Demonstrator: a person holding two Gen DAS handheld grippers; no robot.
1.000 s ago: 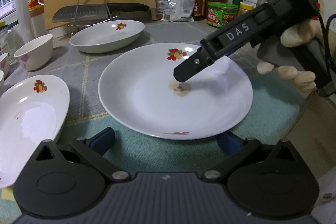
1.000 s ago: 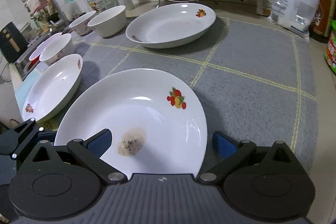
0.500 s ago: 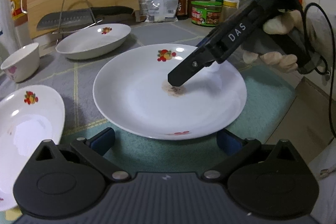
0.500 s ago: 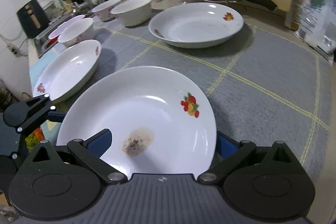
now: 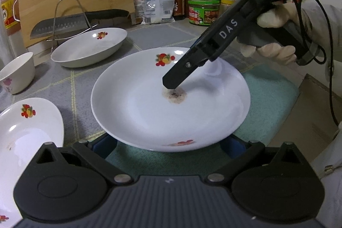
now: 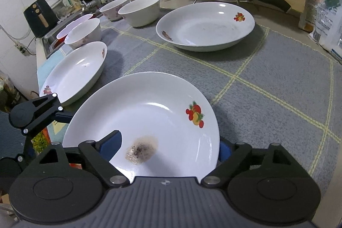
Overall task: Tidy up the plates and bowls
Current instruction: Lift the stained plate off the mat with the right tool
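A white plate (image 5: 149, 116) with a fruit print and a brown stain lies on a teal cloth (image 5: 267, 104). My left gripper (image 5: 167, 146) is at its near rim. The jaws are wide and closing slowly, with both blue pads (image 5: 104, 145) tucked under the rim's edge and not pressing. My right gripper (image 6: 167, 147) straddles the same plate (image 6: 149, 112). One finger (image 5: 171, 83) hangs over the stain, while the other pad (image 6: 224, 151) sits outside the rim. Its jaws are closing, with a gap still showing.
A second plate (image 6: 205, 27) sits farther back and a third plate (image 6: 74, 72) lies at the left. Several bowls (image 6: 139, 11) stand by the sink (image 6: 64, 20). A knife on a wire rack (image 5: 64, 22), a cutting board, bags, jars and bottles line the back. The counter edge (image 5: 316, 87) runs at the right.
The right jaws have narrowed around the stained plate, with the right pad now tight behind the rim. The plate's near rim now overlaps the left pads. Both views have rolled slightly.
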